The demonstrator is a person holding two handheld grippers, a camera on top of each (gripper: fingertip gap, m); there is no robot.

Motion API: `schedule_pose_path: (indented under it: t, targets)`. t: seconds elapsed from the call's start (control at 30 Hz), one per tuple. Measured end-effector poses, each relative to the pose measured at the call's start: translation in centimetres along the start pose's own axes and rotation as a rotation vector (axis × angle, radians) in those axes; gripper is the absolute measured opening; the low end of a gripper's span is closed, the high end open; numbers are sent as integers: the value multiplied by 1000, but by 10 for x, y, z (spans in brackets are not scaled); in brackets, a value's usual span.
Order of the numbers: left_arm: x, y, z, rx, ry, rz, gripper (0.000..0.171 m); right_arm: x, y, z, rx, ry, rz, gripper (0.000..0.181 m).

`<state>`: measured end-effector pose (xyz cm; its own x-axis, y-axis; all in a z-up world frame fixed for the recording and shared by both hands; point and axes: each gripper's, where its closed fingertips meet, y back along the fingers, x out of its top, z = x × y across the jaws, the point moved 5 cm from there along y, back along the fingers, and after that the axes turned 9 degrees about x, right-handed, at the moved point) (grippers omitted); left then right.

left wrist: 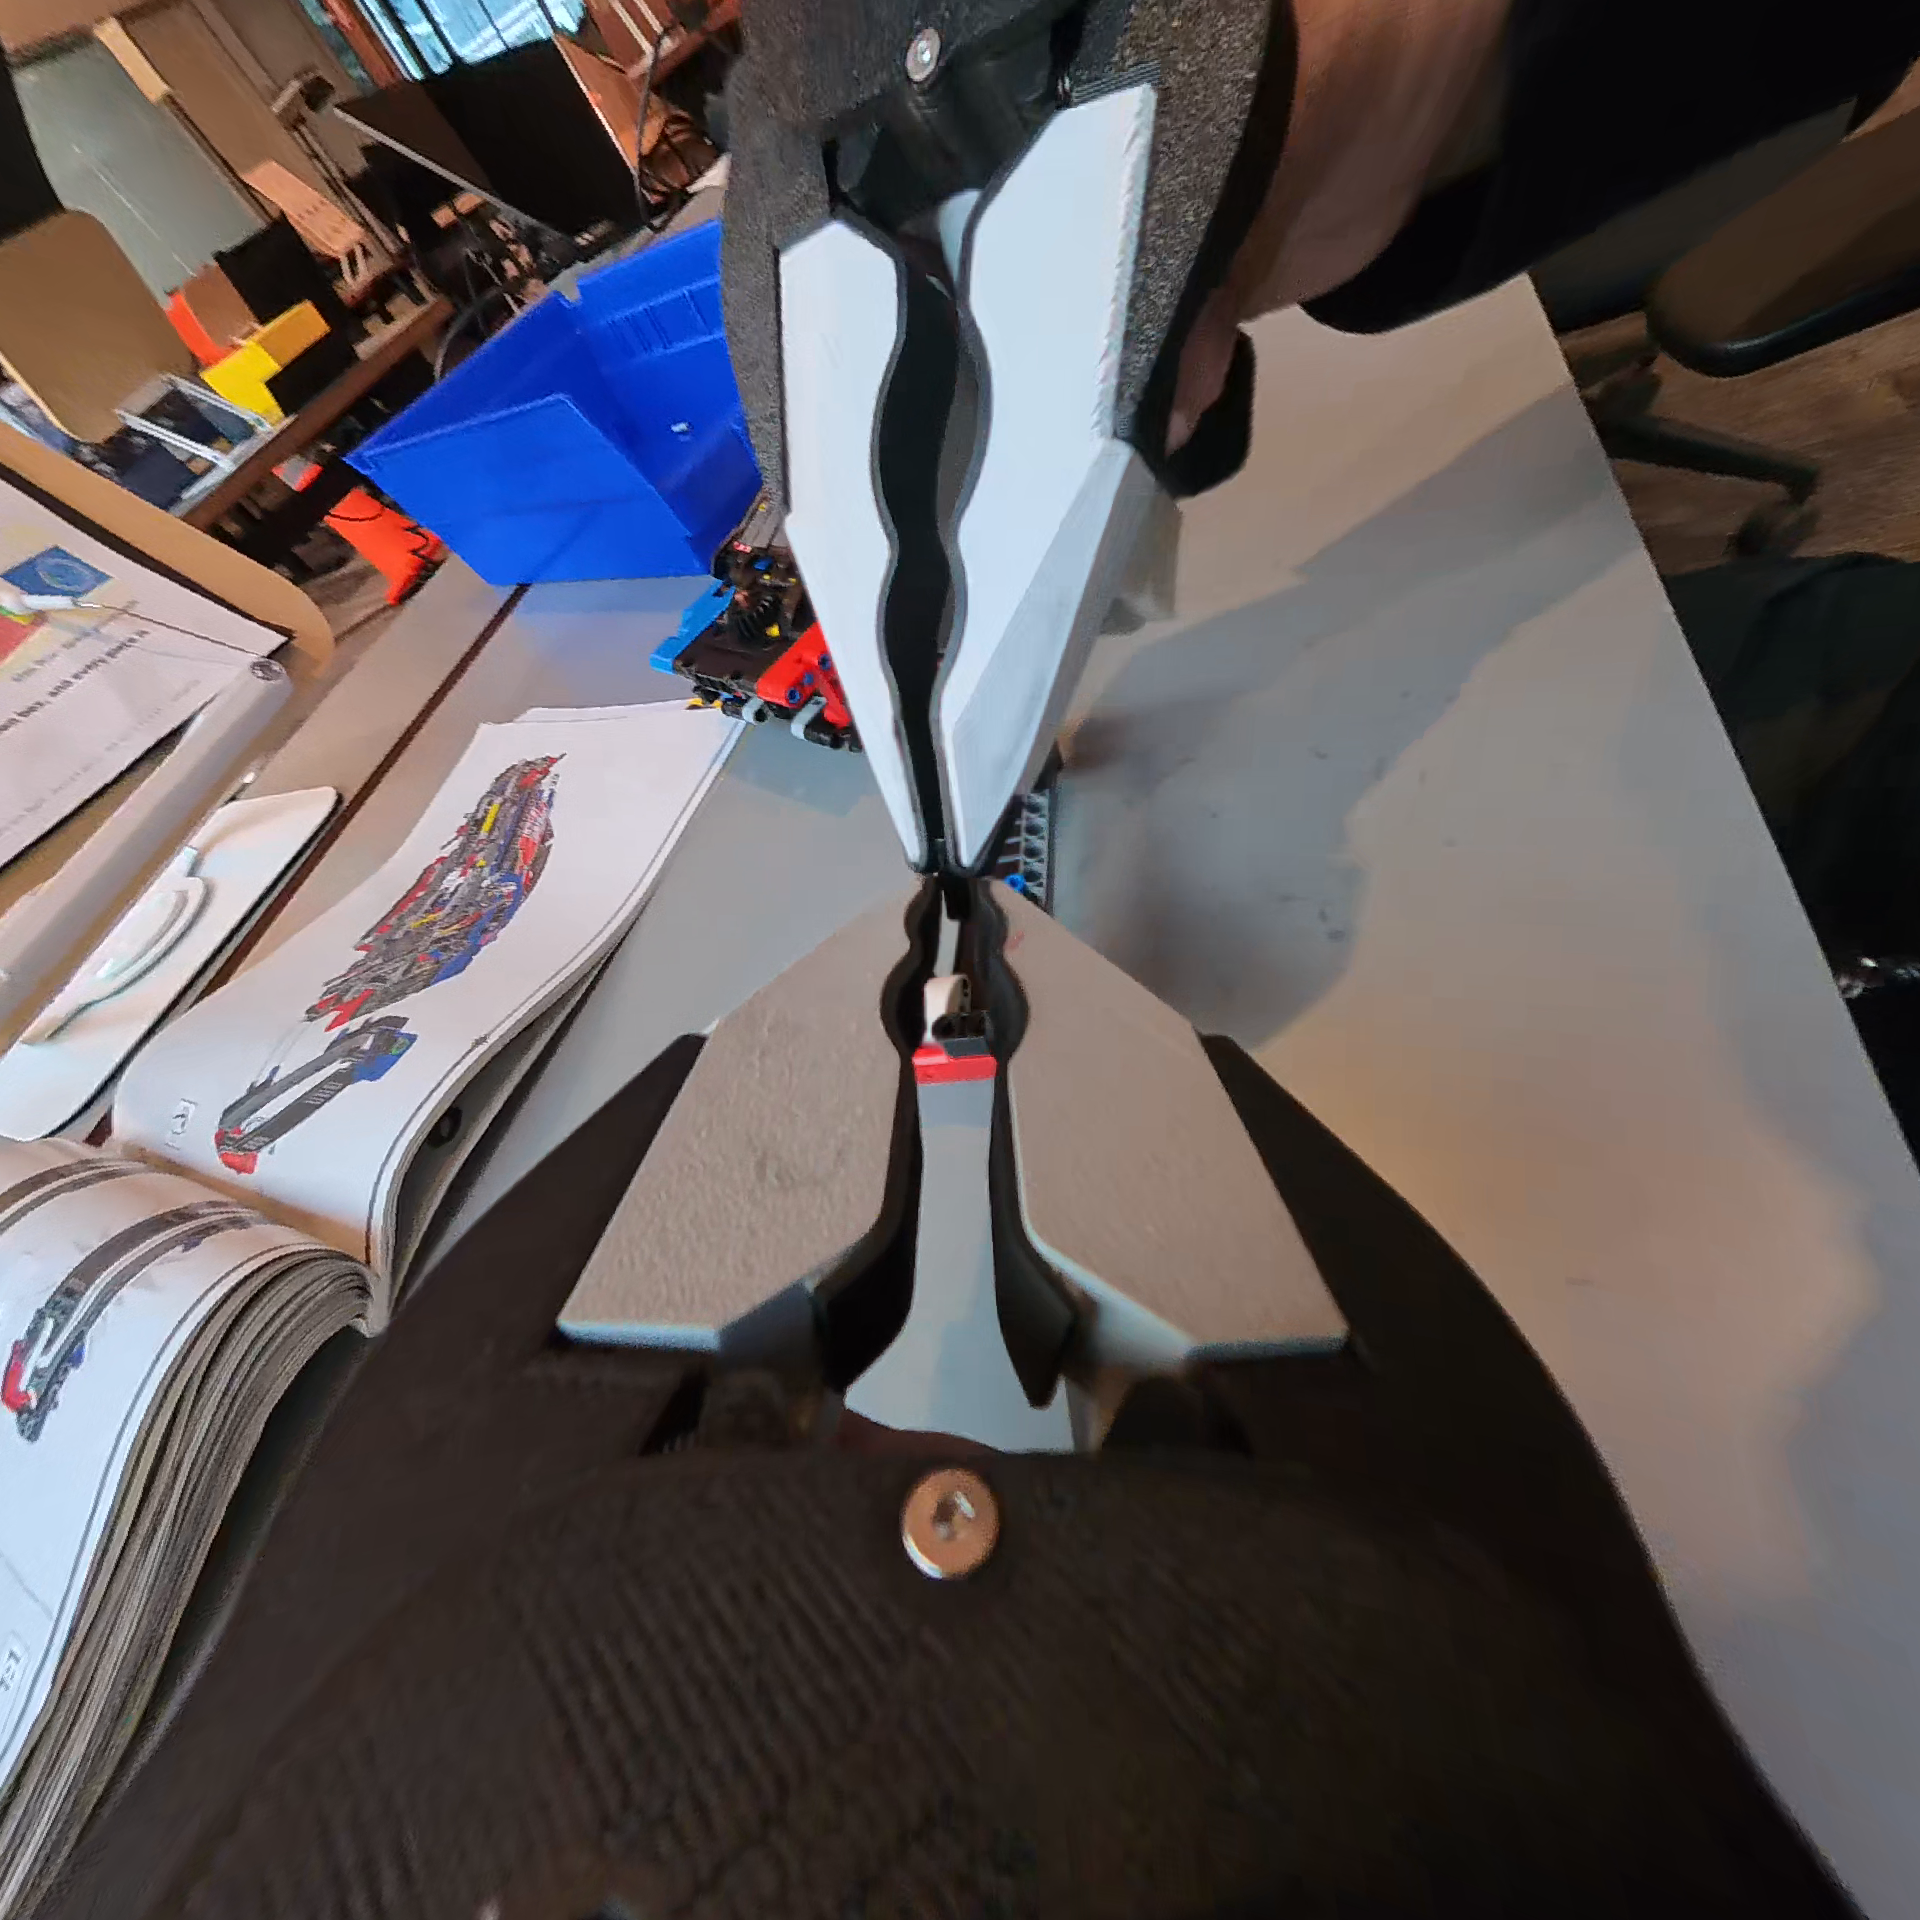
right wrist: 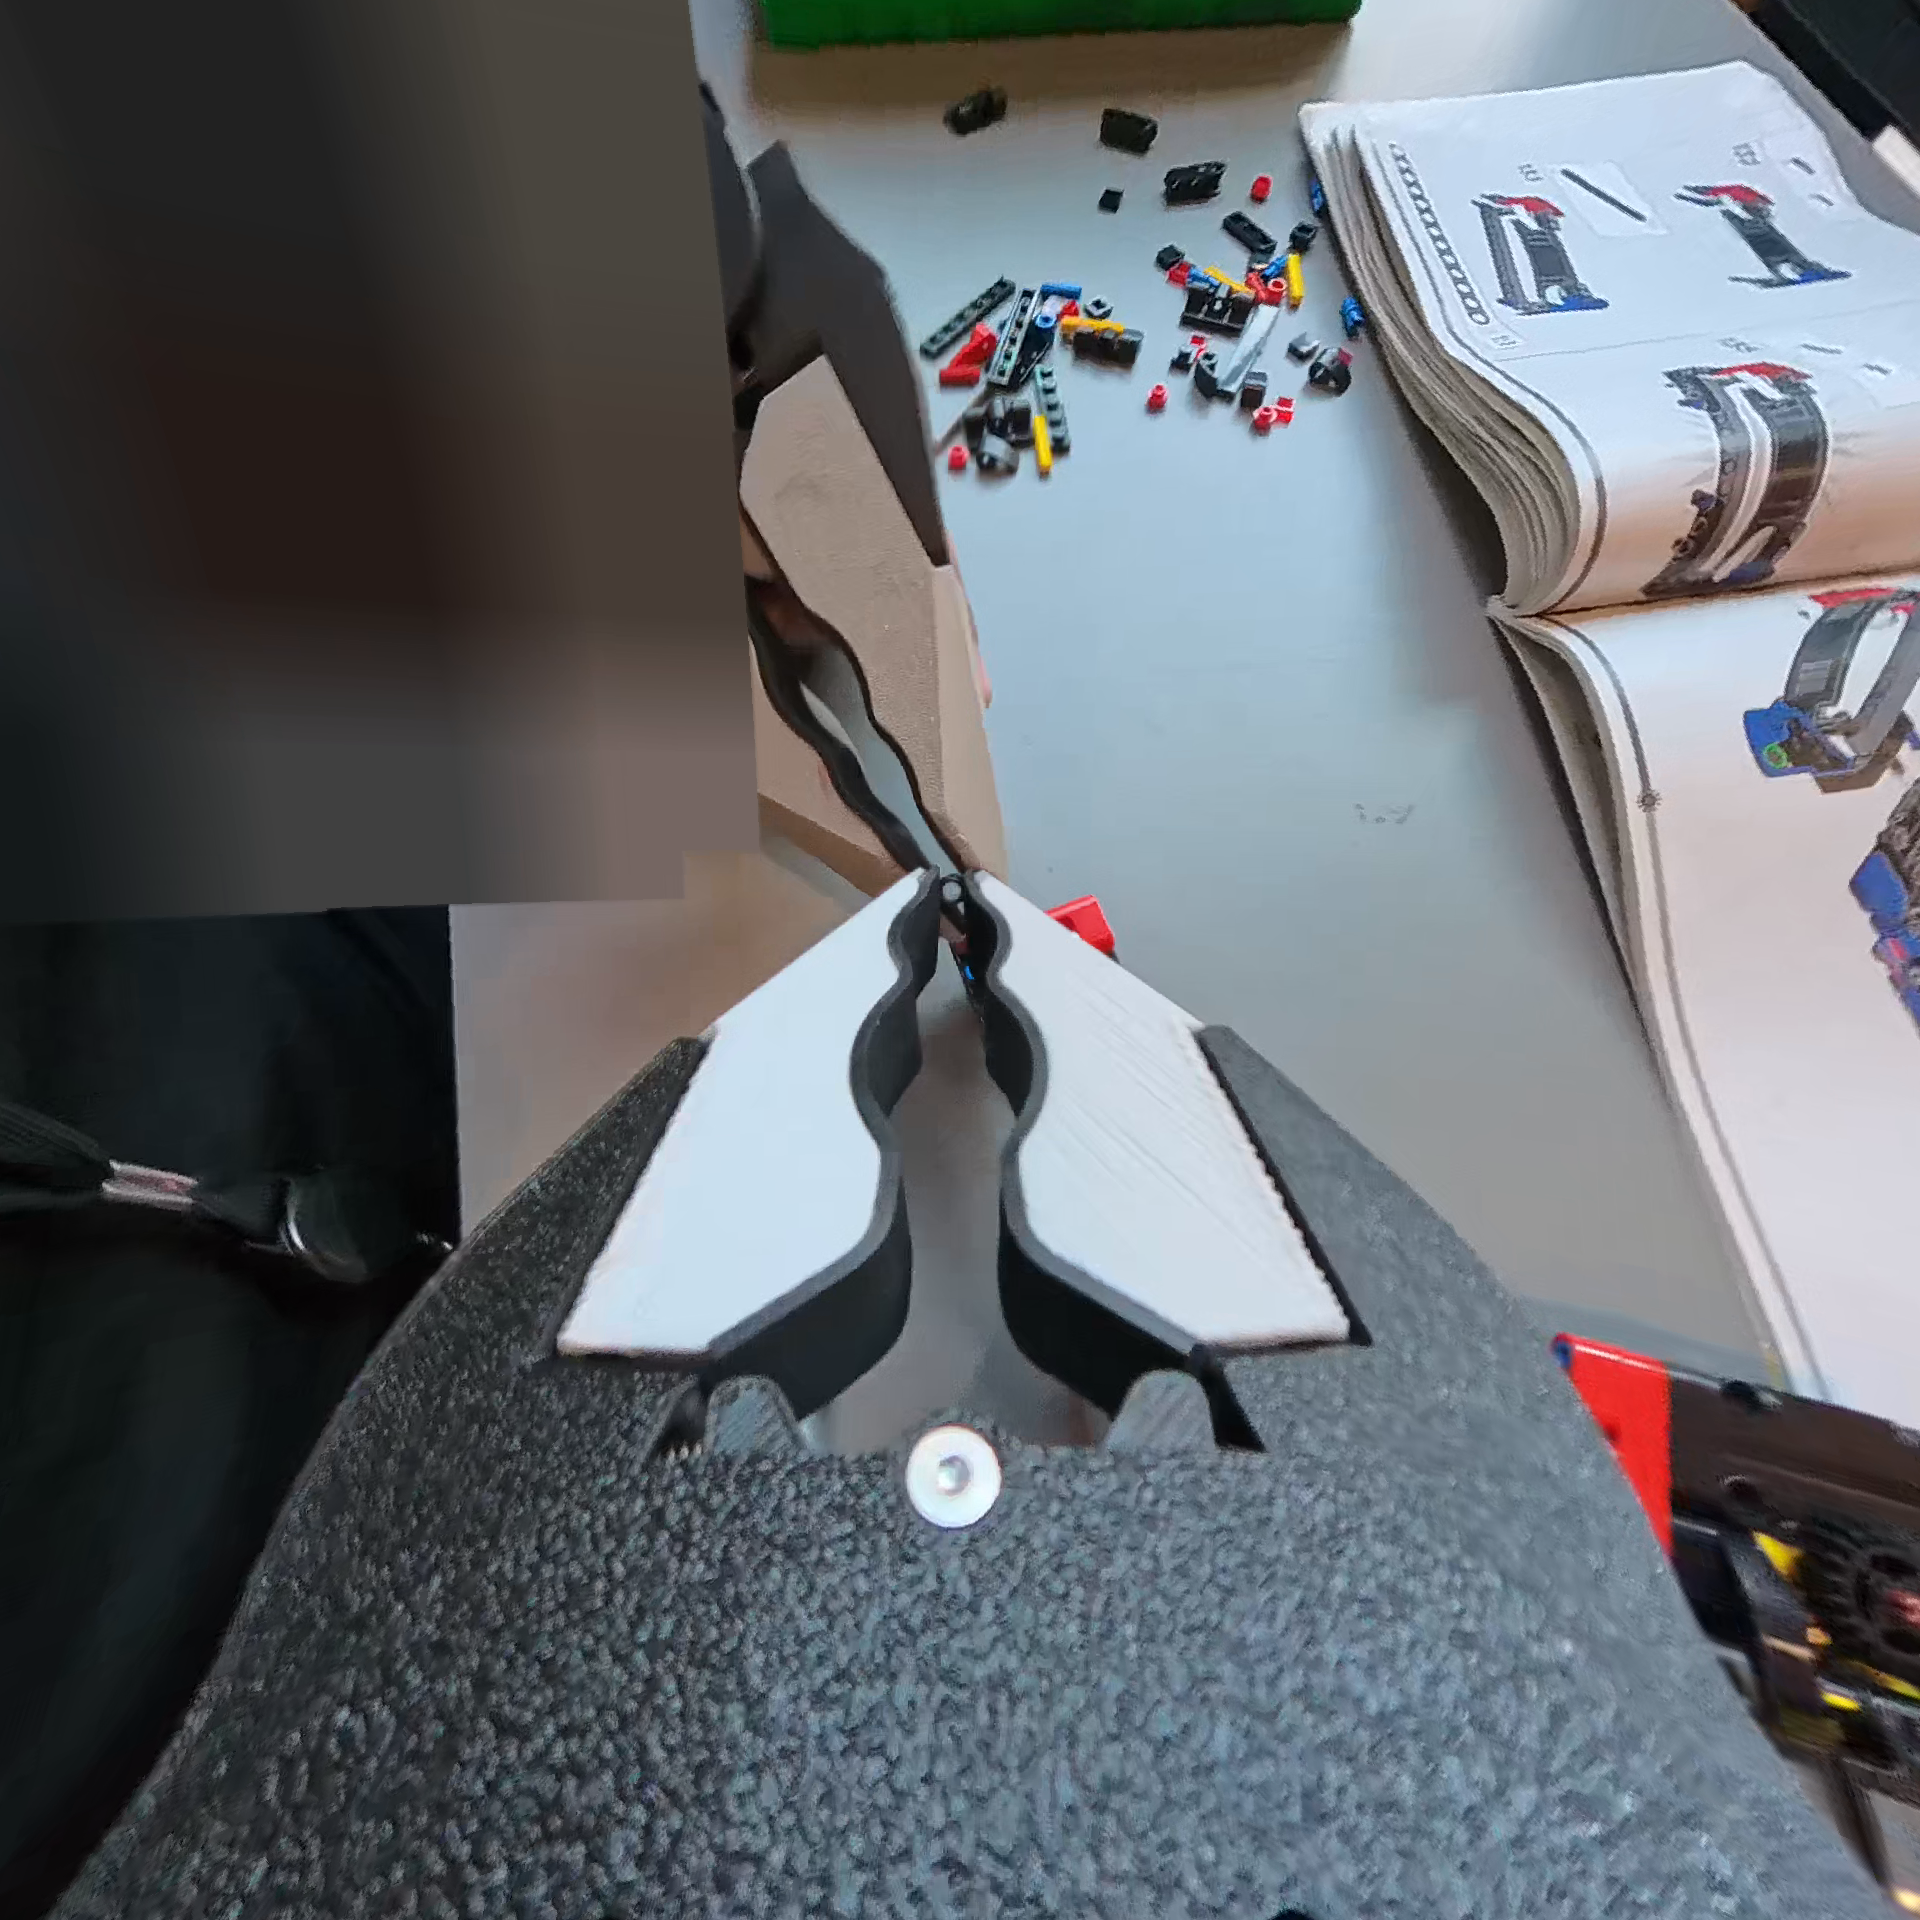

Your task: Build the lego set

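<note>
My two grippers meet tip to tip above the grey table (left wrist: 1455,987). My left gripper (left wrist: 949,902) is shut on a small Lego piece (left wrist: 951,1023) with white, black and red parts, held between its pads. My right gripper (left wrist: 940,857) comes in from the top, held by a hand, and looks shut. A black holed beam (left wrist: 1039,831) with a blue pin shows just behind its tips. In the right wrist view my right gripper (right wrist: 951,891) pinches a thin black part (right wrist: 971,971) with a blue dot. The left gripper (right wrist: 935,868) touches it from the upper left. A red piece (right wrist: 1081,920) shows just beyond.
An open instruction booklet (left wrist: 468,935) lies to the left, and also shows in the right wrist view (right wrist: 1662,416). Loose Lego pieces (right wrist: 1143,312) are scattered on the table. A partly built black and red model (left wrist: 758,644) (right wrist: 1787,1538) stands by a blue bin (left wrist: 582,436). Less than 4 cm separates the two grippers' tips.
</note>
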<state>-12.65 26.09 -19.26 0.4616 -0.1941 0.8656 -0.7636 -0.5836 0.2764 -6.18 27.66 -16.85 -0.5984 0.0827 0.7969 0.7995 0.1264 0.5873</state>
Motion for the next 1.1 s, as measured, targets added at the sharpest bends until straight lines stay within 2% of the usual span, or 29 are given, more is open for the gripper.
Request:
schedule_pose_path:
  t: [0.13, 0.23, 0.33, 0.6, 0.73, 1.1]
  targets:
    - [6, 1, -9, 75, 59, 32, 1, 7, 6, 5, 10, -120, 147, 5]
    - [15, 6, -16, 121, 134, 108, 2, 15, 14, 7, 87, -237, 302, 5]
    - [17, 7, -21, 198, 127, 121, 2, 18, 20, 10, 94, -292, 367, 1]
    - [18, 6, -20, 231, 116, 111, 2, 21, 19, 10, -5, -203, 294, 4]
    - [17, 6, -22, 246, 121, 106, 2, 21, 16, 7, -8, -167, 255, 7]
    - [16, 6, -24, 227, 176, 90, 2, 22, 13, 9, -86, -99, 204, 4]
